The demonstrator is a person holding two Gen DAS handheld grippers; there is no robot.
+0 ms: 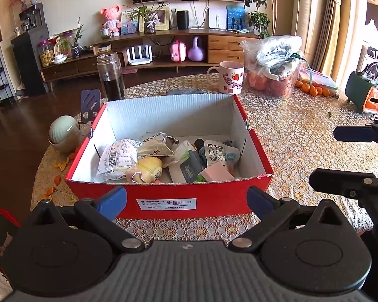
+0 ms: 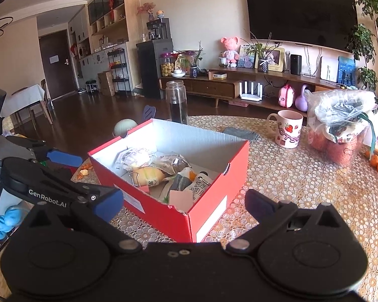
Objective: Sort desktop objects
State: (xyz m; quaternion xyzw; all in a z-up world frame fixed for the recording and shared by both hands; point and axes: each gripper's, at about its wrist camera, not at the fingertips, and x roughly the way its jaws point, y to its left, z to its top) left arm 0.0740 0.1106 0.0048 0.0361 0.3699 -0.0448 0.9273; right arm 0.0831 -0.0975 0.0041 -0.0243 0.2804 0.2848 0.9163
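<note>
Left gripper (image 1: 186, 201) spread wide and empty, right gripper (image 2: 184, 205) likewise, red box (image 1: 168, 201) of packets just ahead.

a home living room: wall television (image 2: 301, 15), wooden media console (image 2: 252, 81), houseplants (image 2: 370, 32)

You had a red box (image 1: 168, 202) with white inside, blue-tipped black tongs (image 1: 186, 198), pink strawberry mug (image 1: 230, 80), and yellow-white floral lace surface (image 1: 297, 138).

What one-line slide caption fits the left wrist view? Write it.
Open left gripper faces a red box filled with snack packets; mug behind.
</note>
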